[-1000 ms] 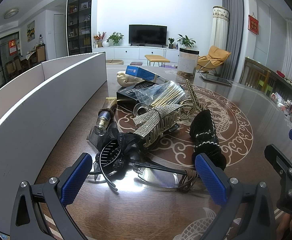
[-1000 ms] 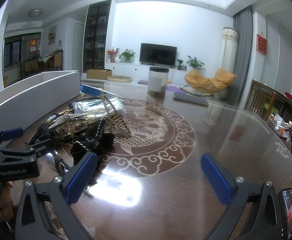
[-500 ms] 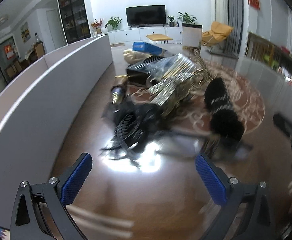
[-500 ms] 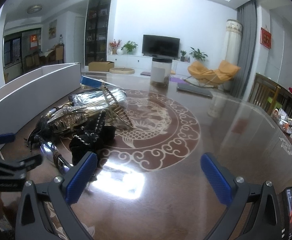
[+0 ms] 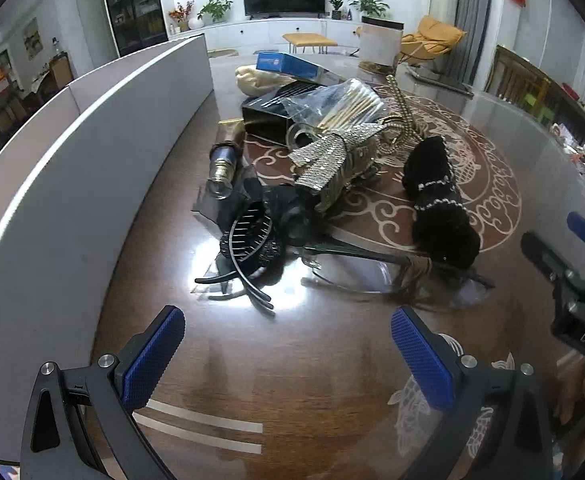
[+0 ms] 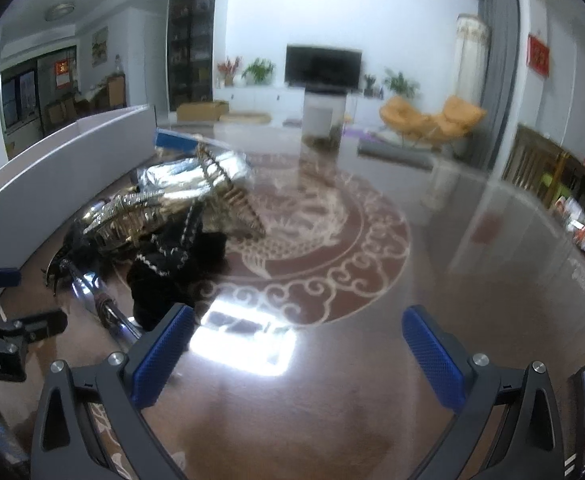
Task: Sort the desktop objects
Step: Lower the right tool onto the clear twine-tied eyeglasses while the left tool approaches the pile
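Currently left gripper (image 5: 288,350) released, jaws wide, nothing between the blue pads (image 5: 152,358), hovering over bare table (image 5: 312,392) just short of the clutter pile. Right gripper (image 6: 298,350) also released, wide apart, empty, over glossy wood right of the pile; that view blurred.

Pile on the dragon medallion (image 5: 488,184), beside the white divider wall (image 5: 92,148):
- black toothed headband (image 5: 248,240) nearest left pads, touching black mesh fabric (image 5: 276,208)
- rhinestone hair claw (image 5: 332,164) leaning on top, mid-pile
- black fuzzy headband with rhinestone trim (image 5: 436,200) to the right, resting on glasses (image 5: 348,276)
- bag of cotton swabs (image 5: 344,108) on black box (image 5: 272,110)
- blue box (image 5: 288,65) at far end
- blue-and-gold perfume bottle (image 5: 222,164) lying on its side, left edge
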The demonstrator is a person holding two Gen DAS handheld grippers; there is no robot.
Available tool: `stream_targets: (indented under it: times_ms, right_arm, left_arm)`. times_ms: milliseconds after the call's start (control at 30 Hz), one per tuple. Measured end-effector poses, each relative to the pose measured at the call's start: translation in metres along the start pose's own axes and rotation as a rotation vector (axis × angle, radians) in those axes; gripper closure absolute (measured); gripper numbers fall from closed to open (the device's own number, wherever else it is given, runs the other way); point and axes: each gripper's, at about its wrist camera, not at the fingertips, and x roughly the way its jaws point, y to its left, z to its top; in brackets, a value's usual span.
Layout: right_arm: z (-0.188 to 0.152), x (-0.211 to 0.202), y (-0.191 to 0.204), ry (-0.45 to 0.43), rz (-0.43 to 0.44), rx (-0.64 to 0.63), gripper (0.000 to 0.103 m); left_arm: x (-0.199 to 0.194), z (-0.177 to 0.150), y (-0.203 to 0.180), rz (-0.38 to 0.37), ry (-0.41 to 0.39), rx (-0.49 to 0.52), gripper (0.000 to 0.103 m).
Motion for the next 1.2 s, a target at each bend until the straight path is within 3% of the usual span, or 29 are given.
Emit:
stream_targets:
  times_ms: [167,400,700,767,867,967,1067,1200]
  right_arm:
    - [0.000,-0.002,0.001,-0.007,0.013,-0.002,0.000]
    - [-0.002,-0.008,-0.005,-0.040,0.102,0.027,0.000]
    - [-0.001,-0.021,0.011,-0.037,0.418,-0.049,0.000]
    - [0.007,-0.021,0.029,-0.006,0.490,-0.111,0.000]
    - [0.017,0.002,0.065,0.134,0.588,-0.216,0.000]
    - [0.017,0.020,0.087,0.199,0.580,-0.305,0.000]
    - [0.018,0.037,0.097,0.278,0.572,-0.342,0.000]
    - [0.016,0.046,0.105,0.328,0.560,-0.381,0.001]
  left_arm:
    - [-0.008,-0.017,-0.004,0.014,0.022,-0.024,0.000]
    - [-0.024,-0.042,-0.003,-0.002,0.037,-0.076,0.000]
    - [-0.040,-0.065,-0.020,0.015,0.016,-0.042,0.000]
    - [-0.045,-0.071,-0.023,0.011,0.017,-0.048,0.000]
    - [-0.040,-0.070,-0.013,0.009,0.026,-0.051,0.000]
    - [-0.034,-0.068,-0.012,0.027,0.017,-0.042,0.000]
    - [-0.044,-0.070,-0.013,-0.001,0.005,-0.040,0.000]
    - [-0.046,-0.073,-0.005,0.006,0.003,-0.029,0.000]
